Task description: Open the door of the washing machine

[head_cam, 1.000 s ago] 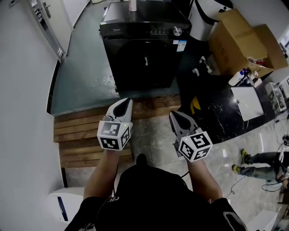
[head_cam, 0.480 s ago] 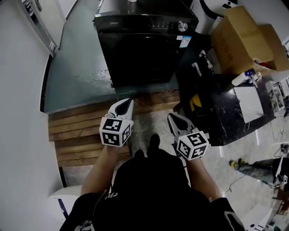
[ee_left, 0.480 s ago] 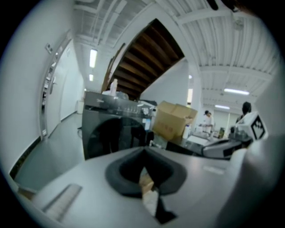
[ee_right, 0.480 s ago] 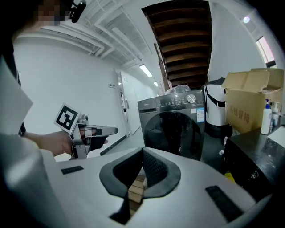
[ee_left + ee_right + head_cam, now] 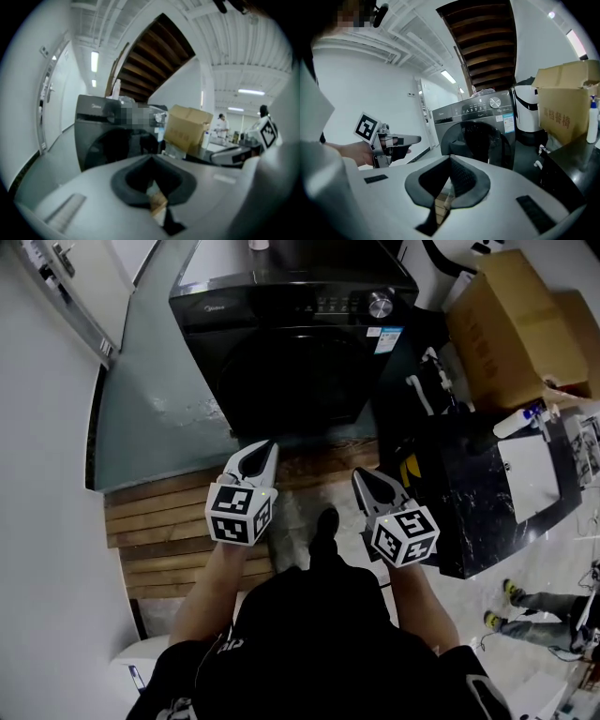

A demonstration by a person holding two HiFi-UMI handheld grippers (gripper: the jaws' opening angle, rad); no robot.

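Wooden planks [image 5: 159,521] underfoot, the black washing machine [image 5: 281,306] stands ahead with its round door [image 5: 291,381] closed and untouched, while the left gripper [image 5: 264,450] and right gripper [image 5: 363,478], jaws pressed together and empty, hover well short of it.

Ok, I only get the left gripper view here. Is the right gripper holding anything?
Observer: No. The right gripper view shows the right gripper with its jaws shut and nothing between them.
Operator: How close are we to the washer?
Observer: Not there. In the head view the left gripper hangs over wooden planks, well apart from the washer.
Operator: Is the door open?
Observer: No. In the right gripper view the round door sits shut against the front.
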